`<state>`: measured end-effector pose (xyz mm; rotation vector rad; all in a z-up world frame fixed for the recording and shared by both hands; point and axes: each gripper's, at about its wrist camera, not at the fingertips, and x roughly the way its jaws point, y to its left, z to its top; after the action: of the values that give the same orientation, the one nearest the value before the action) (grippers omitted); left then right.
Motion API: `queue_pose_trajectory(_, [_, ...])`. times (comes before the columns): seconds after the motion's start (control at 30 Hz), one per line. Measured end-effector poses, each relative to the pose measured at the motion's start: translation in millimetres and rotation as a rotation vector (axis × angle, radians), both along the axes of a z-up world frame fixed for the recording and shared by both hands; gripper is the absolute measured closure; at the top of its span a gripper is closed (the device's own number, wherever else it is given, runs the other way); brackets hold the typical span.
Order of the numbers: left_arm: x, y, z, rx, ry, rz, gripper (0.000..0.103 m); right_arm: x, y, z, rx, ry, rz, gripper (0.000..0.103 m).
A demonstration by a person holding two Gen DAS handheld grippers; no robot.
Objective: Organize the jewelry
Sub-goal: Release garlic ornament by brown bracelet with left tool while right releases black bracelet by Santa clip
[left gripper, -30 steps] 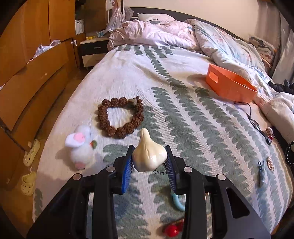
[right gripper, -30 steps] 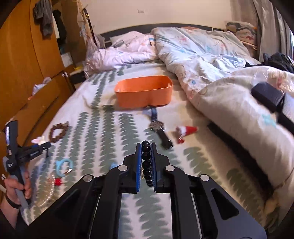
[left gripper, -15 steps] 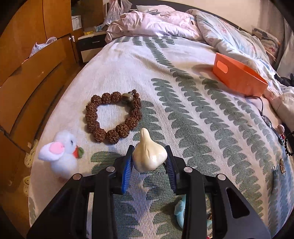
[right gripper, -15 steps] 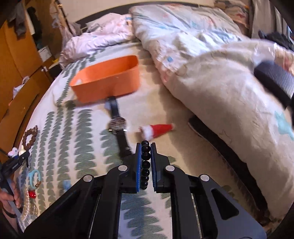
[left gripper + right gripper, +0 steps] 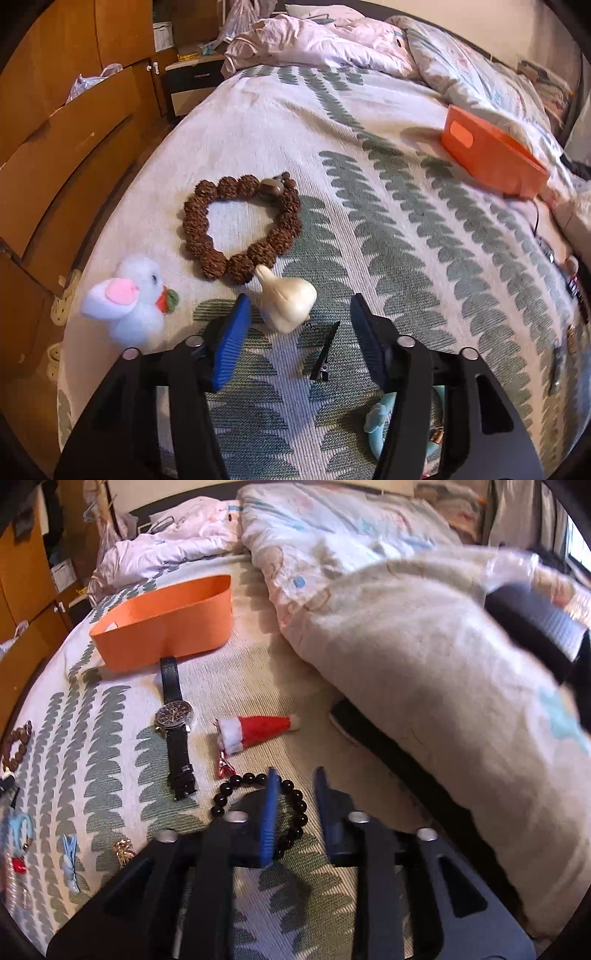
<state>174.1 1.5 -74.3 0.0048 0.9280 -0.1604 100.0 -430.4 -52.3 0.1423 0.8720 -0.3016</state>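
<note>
On the leaf-patterned bedspread (image 5: 388,206), with the orange bin (image 5: 166,624) well apart up the bed, both claws are setting pieces down. The right gripper (image 5: 293,805), jaws opening, lets the black bead bracelet (image 5: 295,812) lie loose around its left finger. The left gripper (image 5: 299,325), jaws also opening, has the cream garlic-shaped charm (image 5: 286,297) lying free between its pads beside the brown bead bracelet (image 5: 242,225); next, each probably needs to lift clear without snagging.

A cream garlic-shaped ornament (image 5: 287,301) lies tilted on the leaf-patterned bedspread (image 5: 369,206) just beside a brown seed-bead bracelet (image 5: 240,225), while a black bead bracelet (image 5: 266,805) lies looped near a black-strapped wristwatch (image 5: 174,720).
</note>
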Motion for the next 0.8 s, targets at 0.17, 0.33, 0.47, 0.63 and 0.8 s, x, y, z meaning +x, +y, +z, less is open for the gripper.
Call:
queue_pose_trajectory(0.17, [-5,5,13,-0.035,-0.015,-0.001,0.038,-17,18,19,-0.038,-0.077,0.024,0.029])
queue_pose_trajectory(0.33, [-20,6,21,-0.055,-0.017,-0.012,0.033,-37,43,33,0.006,-0.101,0.080,0.013])
queue_pose_trajectory(0.47, [-45,7,21,-0.046,-0.031,-0.032,0.026,-47,84,28,-0.025,-0.034,0.169,0.003])
queue_pose_trajectory(0.63, [-79,5,20,-0.027,-0.026,-0.083,0.025,-72,144,20,-0.110,-0.010,0.308,0.003])
queue_pose_trajectory(0.8, [-102,-7,20,0.024,-0.051,-0.110,0.022,-109,187,9,-0.083,-0.026,0.401,0.003])
